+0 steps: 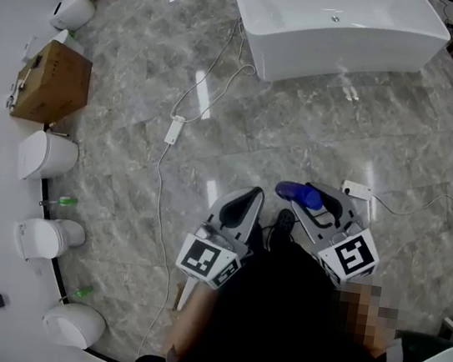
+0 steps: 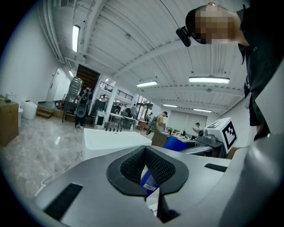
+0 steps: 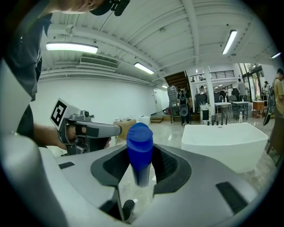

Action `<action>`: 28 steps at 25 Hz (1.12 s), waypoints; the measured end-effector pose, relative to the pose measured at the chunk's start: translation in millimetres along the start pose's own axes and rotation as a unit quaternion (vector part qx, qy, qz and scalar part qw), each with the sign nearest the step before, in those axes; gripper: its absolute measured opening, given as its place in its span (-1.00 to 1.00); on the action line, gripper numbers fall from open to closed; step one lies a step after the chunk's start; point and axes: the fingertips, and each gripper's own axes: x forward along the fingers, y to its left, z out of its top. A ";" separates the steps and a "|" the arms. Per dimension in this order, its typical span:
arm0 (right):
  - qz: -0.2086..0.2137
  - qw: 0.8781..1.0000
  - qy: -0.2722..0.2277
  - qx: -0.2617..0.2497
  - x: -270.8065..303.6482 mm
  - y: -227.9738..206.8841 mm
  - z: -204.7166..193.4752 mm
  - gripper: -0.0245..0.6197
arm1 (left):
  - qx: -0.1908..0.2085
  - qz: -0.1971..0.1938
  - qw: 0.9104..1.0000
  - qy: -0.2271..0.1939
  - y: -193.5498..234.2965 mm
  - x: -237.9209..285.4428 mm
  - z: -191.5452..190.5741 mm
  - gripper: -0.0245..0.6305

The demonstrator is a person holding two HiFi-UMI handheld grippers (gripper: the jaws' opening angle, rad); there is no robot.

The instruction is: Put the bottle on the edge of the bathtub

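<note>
1. Head view looks steeply down on a grey marble floor, with a white bathtub at the top. Both grippers are low in the middle, in front of the person.
2. The right gripper has its jaws closed partway on the bottle. The pads press on the bottle's sides, and its blue cap end sticks out past the jaw tips.
3. The bottle is in the air above the floor, well apart from the bathtub and touching no part of its edge.
4. The left gripper is just beside the right one. Its jaws are drawn together so the pad tips meet, and it holds nothing. In the left gripper view a blue patch with a printed label shows through the narrow slit lower down between the pads. I cannot tell what it is.
5. A white cable runs across the floor from beside the bathtub towards the bottom. A white power strip lies just beyond the right gripper.
6. Along the left wall stand a cardboard box and several white toilets.
</note>
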 end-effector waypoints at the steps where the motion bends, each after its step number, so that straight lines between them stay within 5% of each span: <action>1: 0.004 1.000 0.000 0.002 0.1 1.6 -0.9 -0.44 | -0.001 0.002 1.000 0.002 -0.6 -1.9 -2.4 -0.89; 12: 0.008 0.999 0.016 0.035 43.7 3.5 -1.0 -0.44 | -0.021 0.010 1.000 0.019 42.4 -10.7 -16.3 -0.88; 28: -0.054 0.998 0.023 0.001 180.0 -75.8 87.4 -0.44 | -0.006 -0.090 0.996 -0.003 175.6 77.1 52.6 -0.89</action>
